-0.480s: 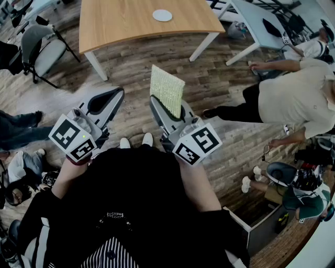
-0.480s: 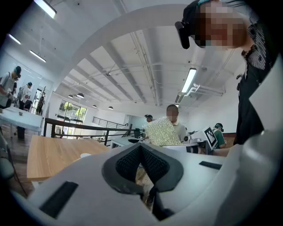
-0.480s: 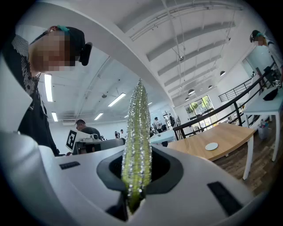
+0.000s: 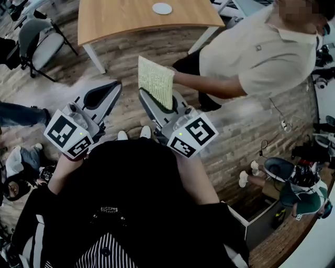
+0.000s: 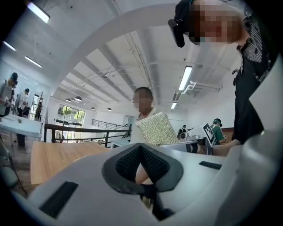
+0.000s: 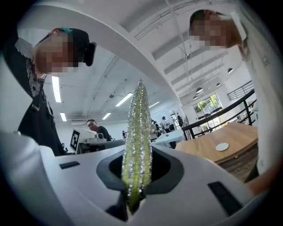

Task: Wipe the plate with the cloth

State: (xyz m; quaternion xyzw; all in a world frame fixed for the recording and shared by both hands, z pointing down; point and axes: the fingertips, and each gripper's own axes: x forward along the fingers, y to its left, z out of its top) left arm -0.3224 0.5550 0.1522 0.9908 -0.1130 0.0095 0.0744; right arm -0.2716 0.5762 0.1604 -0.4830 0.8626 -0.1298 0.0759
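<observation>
Left gripper (image 4: 111, 90): on my side of the wooden table (image 4: 120, 18), well short of it; jaws closed together on nothing.
Right gripper (image 4: 152, 104): just beside the left, equally short of the table; I see it clamped on the cloth.
Cloth (image 4: 155, 79): yellow-green, upright, between me and the table.
Bystander (image 4: 256, 52): beige shirt, at the table's right corner.
Plate (image 4: 162, 8): white, on the table, well apart from the cloth.
</observation>
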